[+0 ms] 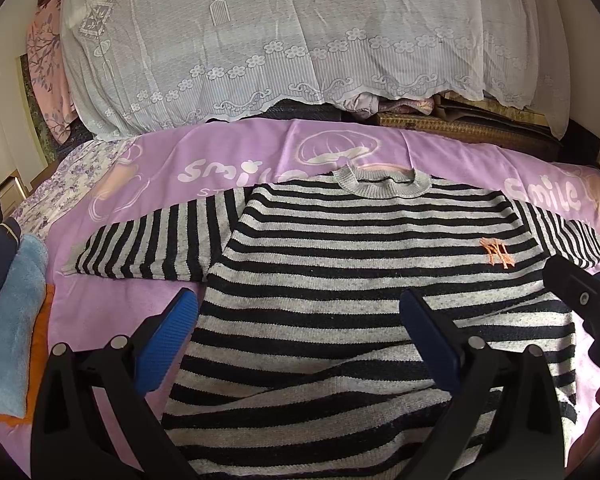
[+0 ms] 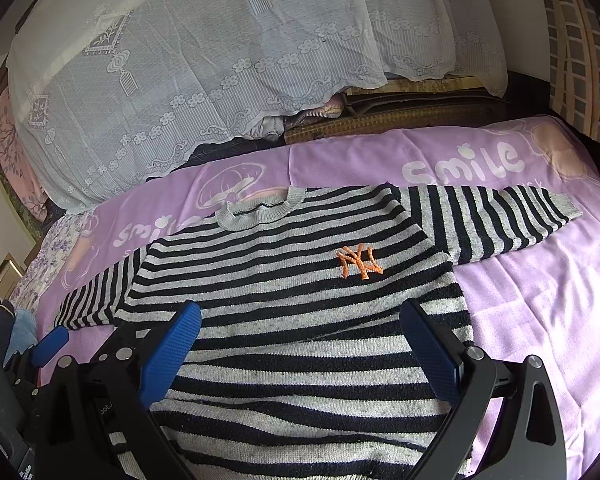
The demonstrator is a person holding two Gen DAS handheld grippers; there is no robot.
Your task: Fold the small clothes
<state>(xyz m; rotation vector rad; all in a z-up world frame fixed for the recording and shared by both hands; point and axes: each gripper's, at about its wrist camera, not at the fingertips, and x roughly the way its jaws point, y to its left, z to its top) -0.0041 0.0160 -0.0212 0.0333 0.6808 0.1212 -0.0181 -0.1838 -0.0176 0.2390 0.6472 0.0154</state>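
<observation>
The sweater (image 1: 364, 280) is a small knit with black and grey stripes across the body, a plain grey ribbed collar (image 1: 384, 181) and an orange "NY" logo (image 2: 359, 266) stitched on the chest. It lies flat, front up, collar pointing away, on a purple sheet (image 2: 540, 300). Both sleeves (image 1: 148, 240) are spread out to the sides. The lower body shows a few soft wrinkles near the hem.
</observation>
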